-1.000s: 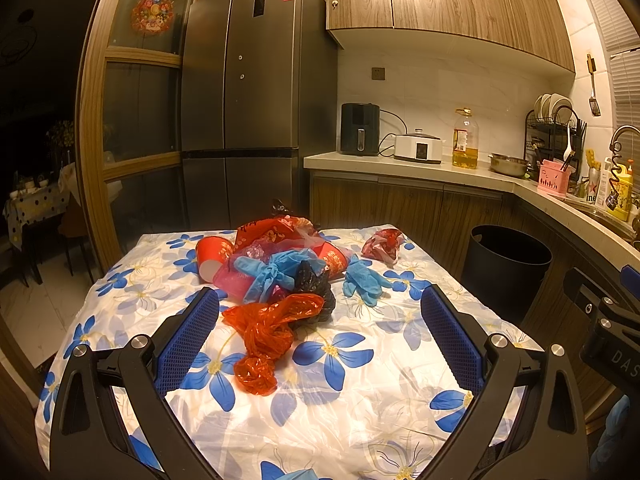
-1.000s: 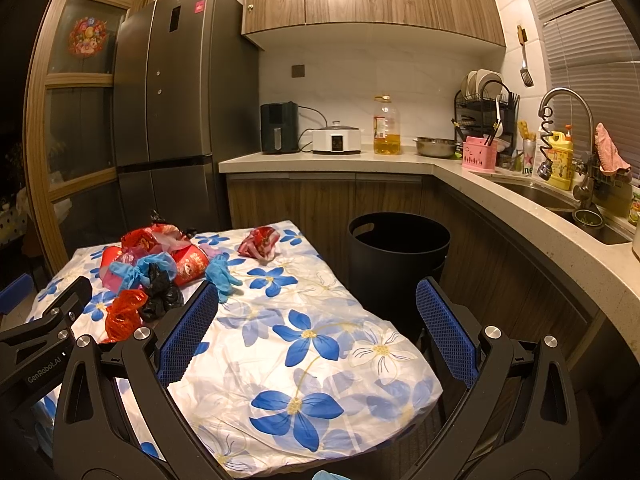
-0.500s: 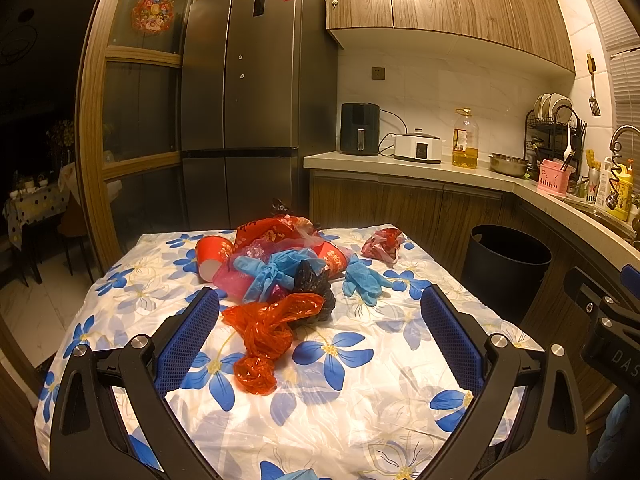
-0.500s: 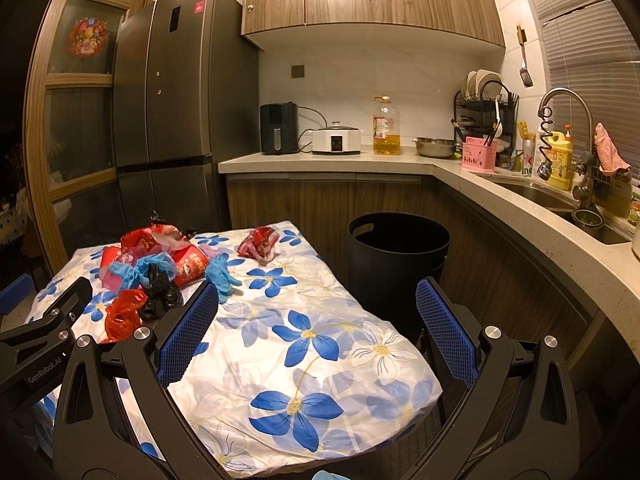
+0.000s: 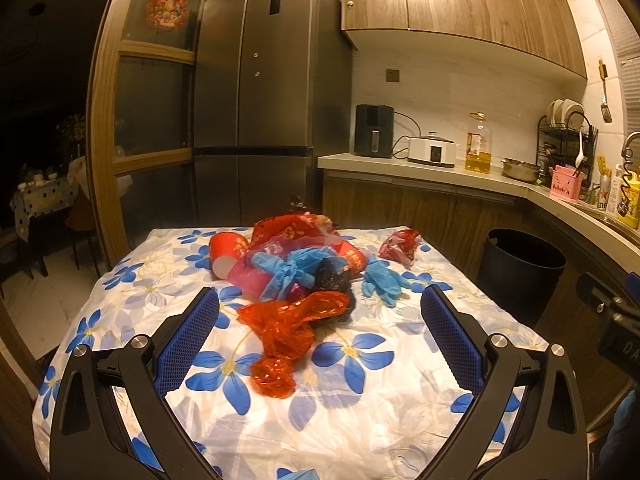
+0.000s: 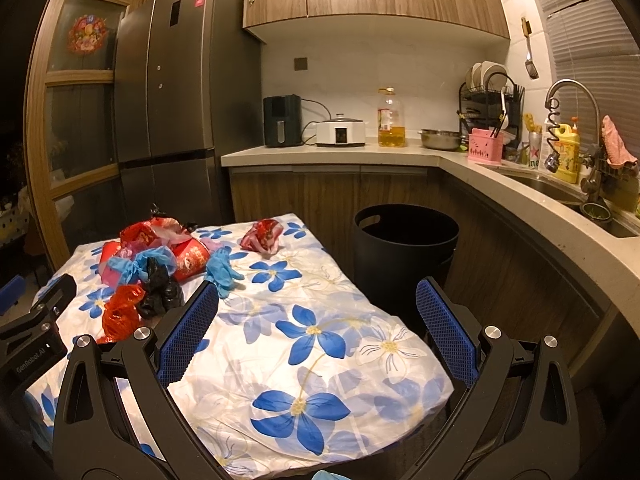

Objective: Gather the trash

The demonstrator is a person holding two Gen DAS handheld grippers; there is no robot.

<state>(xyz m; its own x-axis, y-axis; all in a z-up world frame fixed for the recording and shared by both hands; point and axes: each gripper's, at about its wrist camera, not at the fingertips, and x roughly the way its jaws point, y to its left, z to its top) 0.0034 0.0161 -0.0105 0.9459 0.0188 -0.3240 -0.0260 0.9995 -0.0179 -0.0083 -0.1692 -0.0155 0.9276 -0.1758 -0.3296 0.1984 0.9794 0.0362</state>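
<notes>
A heap of trash lies on the flowered tablecloth: an orange plastic bag, a black bag, blue gloves, a red paper cup and a red wrapper set apart at the far right. My left gripper is open and empty, held above the near side of the table with the orange bag between its fingers' lines. My right gripper is open and empty over the table's right part. The heap lies to its left. A black bin stands on the floor beyond the table.
The bin also shows in the left wrist view, to the right of the table. A kitchen counter with sink and appliances runs along the back and right. A tall fridge stands behind the table.
</notes>
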